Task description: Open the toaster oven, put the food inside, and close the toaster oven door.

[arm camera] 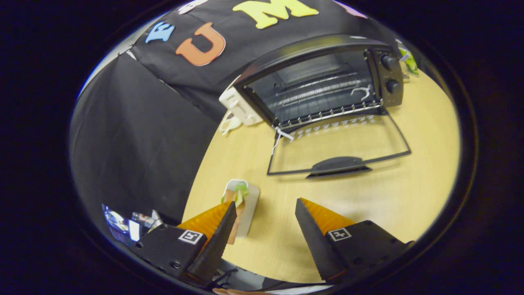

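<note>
A black toaster oven [327, 78] stands on the wooden table [409, 192], well beyond my fingers. Its glass door [339, 145] is folded down flat onto the table, handle toward me, and the wire rack [323, 96] inside is bare. The food [236, 194], a sandwich with green lettuce showing, lies on a small white plate [250, 207] just ahead of my left finger, partly hidden behind its tip. My gripper [266, 205] hovers over the table near its front edge, open, with nothing between the fingers.
A white appliance [239, 107] sits against the oven's left side, with a small white object in front of it. Black cloth hangs left of the table. Some clutter [127, 223] lies low beyond the table's left edge. A green item [408, 59] lies behind the oven's right corner.
</note>
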